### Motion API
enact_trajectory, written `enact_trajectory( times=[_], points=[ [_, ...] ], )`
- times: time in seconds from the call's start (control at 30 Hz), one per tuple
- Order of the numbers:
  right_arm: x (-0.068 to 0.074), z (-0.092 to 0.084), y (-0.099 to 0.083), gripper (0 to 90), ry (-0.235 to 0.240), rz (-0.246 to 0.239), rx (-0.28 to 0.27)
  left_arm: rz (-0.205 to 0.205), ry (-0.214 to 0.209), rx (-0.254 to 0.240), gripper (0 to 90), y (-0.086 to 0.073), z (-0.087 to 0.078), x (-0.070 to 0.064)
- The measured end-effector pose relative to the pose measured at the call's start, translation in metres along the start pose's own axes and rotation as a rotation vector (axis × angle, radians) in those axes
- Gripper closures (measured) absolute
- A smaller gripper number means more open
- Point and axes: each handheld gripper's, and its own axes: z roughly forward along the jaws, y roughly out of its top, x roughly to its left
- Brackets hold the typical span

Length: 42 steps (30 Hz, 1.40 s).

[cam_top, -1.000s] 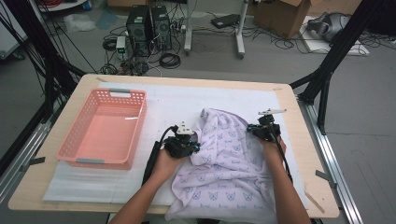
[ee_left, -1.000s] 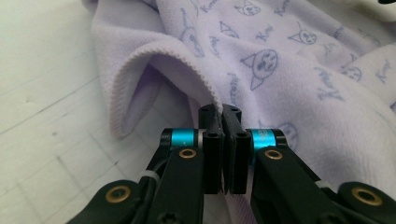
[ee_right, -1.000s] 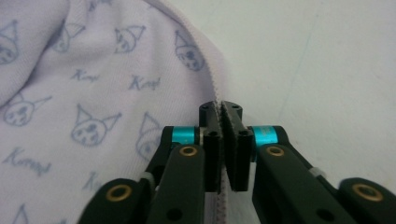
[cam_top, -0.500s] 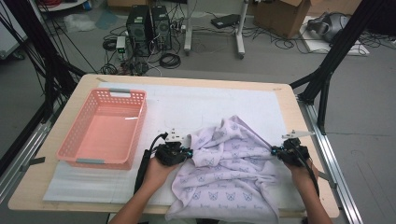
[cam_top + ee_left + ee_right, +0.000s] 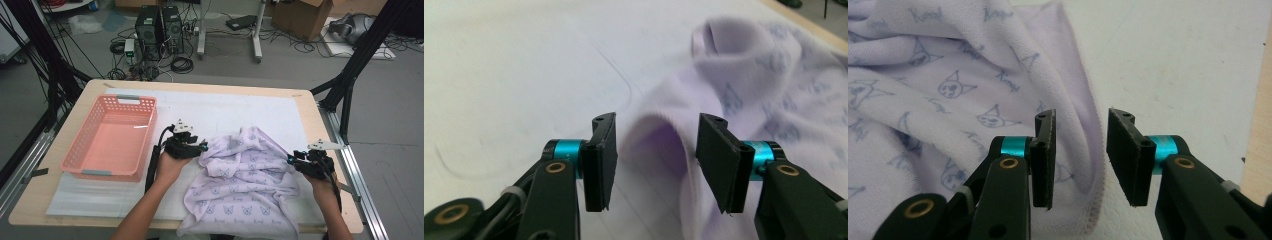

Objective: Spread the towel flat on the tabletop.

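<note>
A lilac cloth (image 5: 245, 185) printed with small cat faces lies rumpled on the white mat (image 5: 240, 107), and its near edge hangs over the table's front. My left gripper (image 5: 202, 148) is at the cloth's left edge. Its jaws have just been opening, and a raised fold of cloth (image 5: 749, 75) stands loose between the left gripper (image 5: 656, 145) pads, untouched. My right gripper (image 5: 291, 161) is at the cloth's right edge. Its jaws have also just been opening, and in the right gripper view the stitched hem of the cloth (image 5: 948, 75) lies slack in the right gripper (image 5: 1080, 150) gap.
An empty pink plastic basket (image 5: 112, 137) stands on the left part of the mat. The wooden table's right edge (image 5: 332, 150) runs close to my right hand. Black frame legs, computers and cables are on the floor beyond the far edge.
My right gripper carried the cloth's edge to the right, spreading the cloth wider. Both grippers then went from shut on the cloth to open. My left gripper shifted slightly away from me.
</note>
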Motion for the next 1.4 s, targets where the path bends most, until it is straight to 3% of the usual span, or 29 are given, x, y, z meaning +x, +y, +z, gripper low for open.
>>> enact_trajectory(
  times=[0.1, 0.23, 0.3, 0.43, 0.63, 0.7, 0.9, 0.97, 1.07, 1.17, 1.2, 1.27, 1.37, 1.4],
  points=[
    [0.0, 0.0, 0.0, 63.9, -0.004, 0.003, 0.001, -0.003, 0.048, 0.002, 55.9, 0.011, 0.011, 0.007],
    [-0.002, -0.002, -0.001, 64.0, -0.001, 0.009, -0.009, -0.019, 0.076, 0.03, 59.0, 0.015, 0.028, 0.016],
    [-0.002, -0.002, -0.002, 63.9, -0.003, 0.005, -0.007, -0.035, 0.058, 0.057, 59.8, 0.012, 0.035, 0.018],
    [-0.004, -0.003, -0.004, 63.9, -0.003, 0.009, -0.005, -0.013, 0.023, 0.116, 59.8, 0.006, 0.047, 0.014],
    [0.0, -0.001, -0.003, 63.9, 0.009, -0.004, -0.005, 0.003, -0.069, 0.157, 46.6, 0.001, 0.06, -0.002],
    [0.0, -0.001, -0.003, 63.6, 0.012, -0.002, -0.006, 0.032, -0.064, 0.159, 41.2, 0.0, 0.061, -0.008],
    [0.001, 0.001, -0.001, 61.8, 0.014, 0.007, -0.01, 0.133, -0.059, 0.17, 41.2, -0.004, 0.061, -0.024],
    [0.001, 0.001, 0.0, 61.8, 0.015, 0.006, -0.014, 0.172, -0.08, 0.177, 47.0, -0.005, 0.06, -0.031],
    [0.002, 0.003, 0.001, 61.8, 0.018, 0.004, -0.008, 0.229, -0.113, 0.172, 68.6, -0.007, 0.059, -0.04],
    [0.003, 0.004, 0.002, 62.0, 0.022, 0.0, -0.009, 0.199, -0.121, 0.177, 78.2, -0.006, 0.059, -0.037],
    [0.003, 0.004, 0.002, 62.0, 0.023, 0.0, -0.008, 0.198, -0.118, 0.173, 79.8, -0.005, 0.058, -0.035],
    [0.003, 0.004, 0.002, 62.0, 0.023, 0.0, -0.011, 0.195, -0.061, 0.132, 81.0, -0.001, 0.055, -0.029],
    [0.001, 0.005, 0.002, 62.0, 0.021, 0.01, -0.017, 0.132, 0.02, 0.04, 81.0, 0.007, 0.045, -0.011],
    [0.001, 0.006, 0.003, 61.9, 0.023, 0.012, -0.019, 0.116, 0.039, 0.048, 81.1, 0.011, 0.042, -0.003]
  ],
)
